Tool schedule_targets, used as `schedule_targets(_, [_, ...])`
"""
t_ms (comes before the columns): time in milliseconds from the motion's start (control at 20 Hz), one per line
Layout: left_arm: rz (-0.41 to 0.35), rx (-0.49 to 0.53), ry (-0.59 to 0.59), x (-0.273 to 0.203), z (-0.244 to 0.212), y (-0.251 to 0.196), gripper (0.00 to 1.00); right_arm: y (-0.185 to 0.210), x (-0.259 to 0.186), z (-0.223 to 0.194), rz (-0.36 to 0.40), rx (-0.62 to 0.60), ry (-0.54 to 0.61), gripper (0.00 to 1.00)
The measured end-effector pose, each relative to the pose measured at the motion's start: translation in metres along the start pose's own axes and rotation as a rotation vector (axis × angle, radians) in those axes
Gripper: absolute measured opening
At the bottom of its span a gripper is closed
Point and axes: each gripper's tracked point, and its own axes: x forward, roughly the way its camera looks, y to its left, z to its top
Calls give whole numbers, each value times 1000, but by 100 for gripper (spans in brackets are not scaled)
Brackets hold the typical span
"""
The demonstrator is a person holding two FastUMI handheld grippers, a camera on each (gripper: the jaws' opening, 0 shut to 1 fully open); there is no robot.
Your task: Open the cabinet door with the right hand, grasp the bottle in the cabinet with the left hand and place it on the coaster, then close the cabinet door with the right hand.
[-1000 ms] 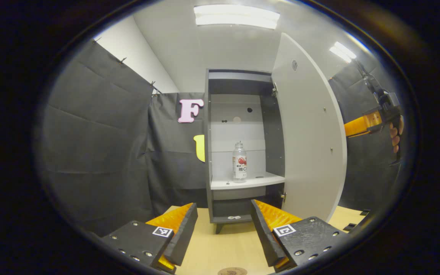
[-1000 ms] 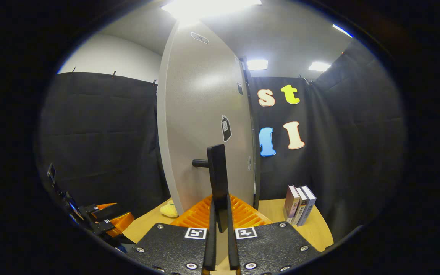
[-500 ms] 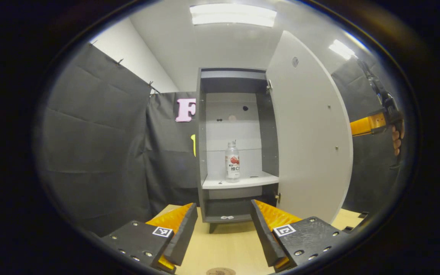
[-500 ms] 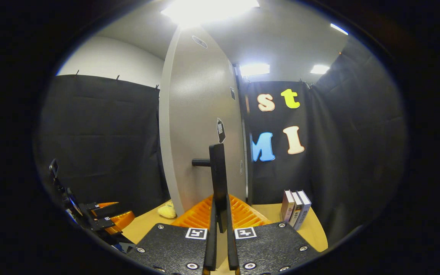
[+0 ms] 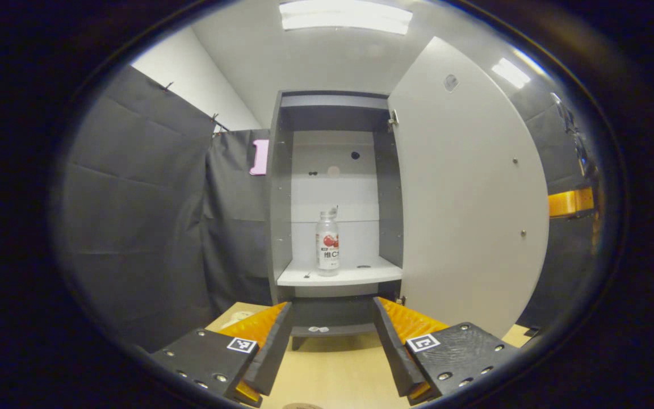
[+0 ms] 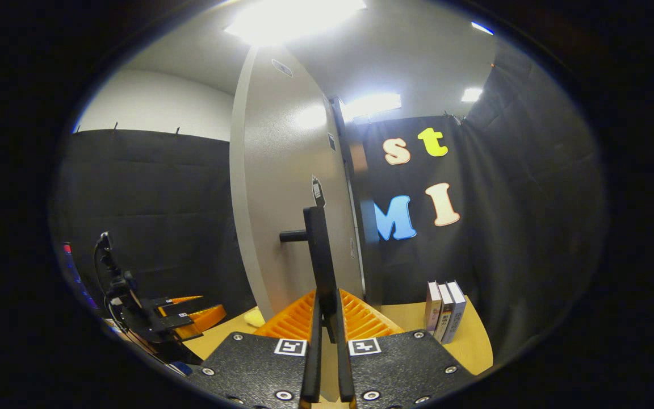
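The cabinet point(image 5: 281, 187) stands with its grey door point(image 5: 469, 199) swung wide to the right. Inside, a clear bottle point(image 5: 327, 250) with a red-and-white label stands upright on the white shelf point(image 5: 341, 275). My left gripper point(image 5: 331, 341) is open, low over the table and well short of the cabinet, with nothing between its fingers. The coaster point(image 5: 302, 405) peeks in at the bottom edge. In the right gripper view, my right gripper point(image 6: 327, 318) is shut on the door's black bar handle point(image 6: 317, 250), on the door's outer face point(image 6: 287, 187). The left gripper point(image 6: 182, 318) appears low on the left there.
The cabinet sits on a light wooden table point(image 5: 332, 369). Three upright books point(image 6: 445, 309) stand on the table to the right of the door. A small yellow object point(image 6: 256, 317) lies by the door's lower edge. Part of the right gripper point(image 5: 571, 201) pokes out past the door's edge.
The right gripper has pulled the door farther open. The left gripper has moved nearer the cabinet, and the bottle now sits more to the left in its view.
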Motion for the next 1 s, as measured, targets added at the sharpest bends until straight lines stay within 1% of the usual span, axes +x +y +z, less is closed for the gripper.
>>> schedule_targets(50, [-11, -9, 2, 13, 4, 1, 86, -6, -1, 2, -22, -16, -18, 14])
schedule_targets(100, [-20, -12, 0, 27, 9, 2, 80, -12, 0, 2, -47, -32, -31, 17])
schedule_targets(150, [-29, -8, -5, 41, 14, 2, 74, -18, -1, 0, -71, -46, -35, 30])
schedule_targets(200, [-33, 2, -13, 56, 21, 4, 74, -24, -1, -2, -96, -58, -30, 41])
schedule_targets(250, [-35, 12, -26, 67, 29, 6, 74, -31, -4, -4, -120, -66, -26, 64])
schedule_targets(300, [-41, 14, -37, 79, 36, 8, 80, -40, -7, -6, -162, -75, -23, 80])
schedule_targets(350, [-48, 9, -43, 92, 41, 9, 80, -50, -11, -7, -213, -88, -24, 94])
schedule_targets(400, [-59, -2, -48, 107, 45, 10, 74, -59, -13, -8, -267, -99, -23, 94])
schedule_targets(450, [-66, -13, -49, 119, 46, 12, 74, -68, -16, -10, -318, -103, -21, 94])
schedule_targets(550, [-66, -23, -48, 146, 49, 16, 80, -80, -21, -13, -396, -105, -14, 94])
schedule_targets(600, [-68, -22, -47, 161, 50, 17, 80, -87, -24, -16, -431, -103, -5, 94])
schedule_targets(750, [-75, -7, -45, 203, 48, 21, 80, -97, -35, -24, -524, -86, 30, 94])
schedule_targets(1000, [-64, 4, -24, 268, 32, 33, 80, -110, -41, -31, -635, -59, 45, 94])
